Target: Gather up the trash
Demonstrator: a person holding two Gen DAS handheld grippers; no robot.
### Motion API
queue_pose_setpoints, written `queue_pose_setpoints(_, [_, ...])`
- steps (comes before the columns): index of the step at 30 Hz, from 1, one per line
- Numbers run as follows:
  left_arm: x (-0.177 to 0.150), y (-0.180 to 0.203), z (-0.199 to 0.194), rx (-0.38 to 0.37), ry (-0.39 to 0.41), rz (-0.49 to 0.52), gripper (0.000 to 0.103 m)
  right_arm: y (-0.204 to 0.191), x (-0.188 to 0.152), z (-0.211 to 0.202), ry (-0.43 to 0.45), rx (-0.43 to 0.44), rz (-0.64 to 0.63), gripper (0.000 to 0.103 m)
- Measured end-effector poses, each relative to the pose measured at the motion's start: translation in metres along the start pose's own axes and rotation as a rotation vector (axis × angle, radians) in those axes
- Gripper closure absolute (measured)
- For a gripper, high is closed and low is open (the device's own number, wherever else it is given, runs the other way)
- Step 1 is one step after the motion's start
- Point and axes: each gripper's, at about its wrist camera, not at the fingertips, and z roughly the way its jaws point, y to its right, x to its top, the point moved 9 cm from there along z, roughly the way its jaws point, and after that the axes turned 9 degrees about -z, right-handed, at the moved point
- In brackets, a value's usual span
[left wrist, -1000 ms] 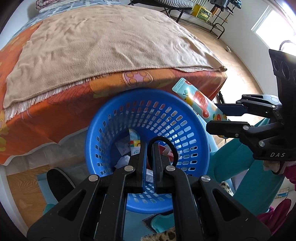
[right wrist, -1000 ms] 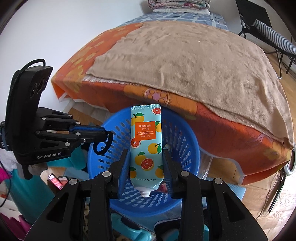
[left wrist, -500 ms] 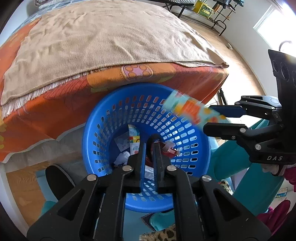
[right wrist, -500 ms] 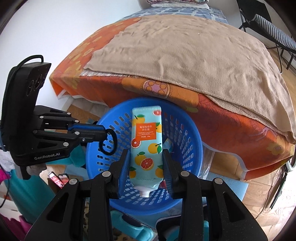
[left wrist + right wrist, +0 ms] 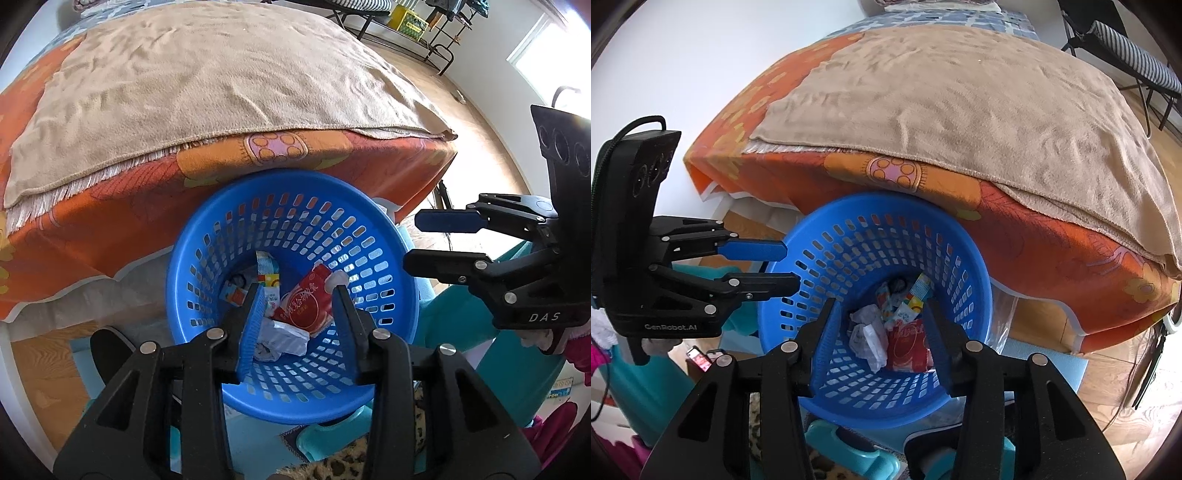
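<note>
Both your claws hang empty over the basket [image 5: 291,206] at frame centre, left claw [image 5: 297,306] and right claw [image 5: 881,325] just spread apart, trash [image 5: 306,306] lying inside. Dip lower and a finger could snag the rim, tipping it

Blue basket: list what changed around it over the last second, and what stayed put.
The right gripper let go of the fruit-print tube; its jaws have just been opening and stand empty. The tube is not clearly visible among the trash now. The left gripper released its black loop; its jaws have just been opening, nothing between them. The blue basket, the red packet inside and the bed stayed.
</note>
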Motion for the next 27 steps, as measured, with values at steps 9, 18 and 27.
queue_pose_setpoints(9, [0.004,-0.003,-0.002,0.012,0.014,-0.008,0.065,0.005,0.005,-0.003,0.016,-0.023,0.002,0.054])
queue_pose_setpoints(18, [0.018,-0.012,-0.009,0.034,0.044,-0.04,0.065,0.012,0.012,-0.007,0.027,-0.043,0.014,0.046])
queue_pose_setpoints(27, [0.059,-0.013,-0.039,0.057,0.142,-0.044,0.055,0.024,0.041,-0.029,0.095,-0.084,-0.015,0.042])
